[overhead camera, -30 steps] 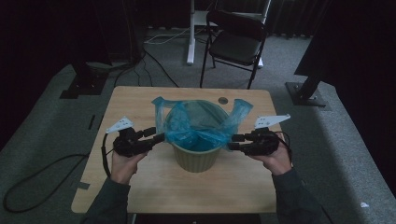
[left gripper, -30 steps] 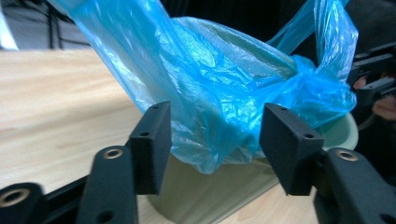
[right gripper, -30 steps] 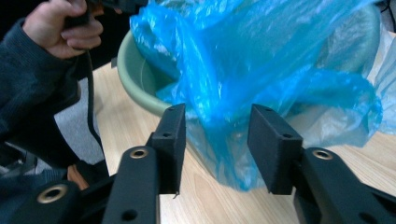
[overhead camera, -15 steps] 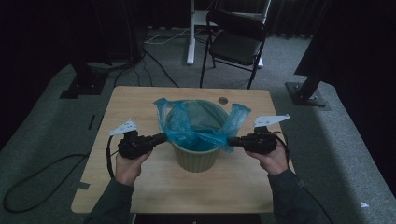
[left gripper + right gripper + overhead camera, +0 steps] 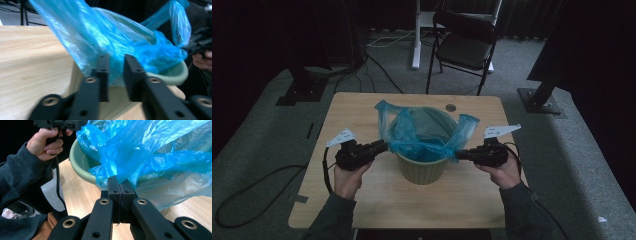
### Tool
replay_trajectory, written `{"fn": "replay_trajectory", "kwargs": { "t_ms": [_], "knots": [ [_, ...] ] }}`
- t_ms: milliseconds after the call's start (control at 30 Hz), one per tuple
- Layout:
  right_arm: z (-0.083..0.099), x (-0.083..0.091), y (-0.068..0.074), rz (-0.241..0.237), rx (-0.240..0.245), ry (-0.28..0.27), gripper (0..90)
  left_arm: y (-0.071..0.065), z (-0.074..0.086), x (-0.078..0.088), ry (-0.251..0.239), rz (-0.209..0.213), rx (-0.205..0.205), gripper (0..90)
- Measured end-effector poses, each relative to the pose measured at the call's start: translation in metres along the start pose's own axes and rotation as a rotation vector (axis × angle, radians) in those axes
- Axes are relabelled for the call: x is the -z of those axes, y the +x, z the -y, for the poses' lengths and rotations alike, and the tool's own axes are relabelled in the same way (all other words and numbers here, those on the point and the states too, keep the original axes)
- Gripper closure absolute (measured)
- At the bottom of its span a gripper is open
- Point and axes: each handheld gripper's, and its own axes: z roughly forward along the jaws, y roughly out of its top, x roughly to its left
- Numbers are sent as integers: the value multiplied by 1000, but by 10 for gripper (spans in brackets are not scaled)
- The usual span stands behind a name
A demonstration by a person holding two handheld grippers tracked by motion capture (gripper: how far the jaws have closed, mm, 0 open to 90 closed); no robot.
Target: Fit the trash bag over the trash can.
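My right gripper (image 5: 120, 185) pinches the crinkly blue plastic bag (image 5: 422, 132) lining the pale green round bin (image 5: 422, 167) at mid-counter; my left gripper (image 5: 116, 67) has just been reopening, bag film (image 5: 100, 42) loose between its parted fingers, straight ahead.

No writing, label, brand, number or sign can be read anywhere in these views; every surface that shows is plain and unmarked.
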Motion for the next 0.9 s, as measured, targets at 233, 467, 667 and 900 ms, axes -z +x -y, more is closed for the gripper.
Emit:
{"fn": "replay_trajectory", "kwargs": {
  "t_ms": [233,467,667,900],
  "knots": [
    [0,-1,0,1,4,5,893,4,-9,-7,7,-22,-3,356],
    [0,0,1,-4,7,3,888,7,-7,-14,-1,98,62,654],
    [1,-2,2,-15,11,9,896,0,2,-8,-3,111,66,886],
    [3,-6,3,-27,15,27,900,-4,23,-4,7,129,109,896]
  ]
}}
